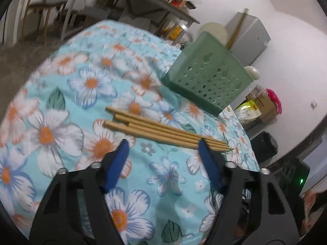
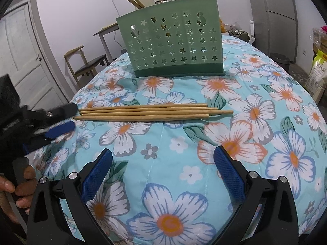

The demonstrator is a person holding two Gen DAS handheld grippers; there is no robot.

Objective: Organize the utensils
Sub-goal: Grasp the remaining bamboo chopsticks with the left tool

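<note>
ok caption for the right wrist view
Open right hand-held gripper faces four chopsticks before a green holder.

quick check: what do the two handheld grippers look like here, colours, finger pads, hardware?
Both match. The left gripper and right gripper have black plastic bodies with triangular cutouts and silver round bolt heads. Each finger carries a blue pad with fine cross-hatched texture. No cables or markings visible; no sleeve shows.

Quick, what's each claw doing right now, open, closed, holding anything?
Left claw: open, holding nothing, tips at the chopsticks on the cloth.
Right claw: open, empty.
</note>
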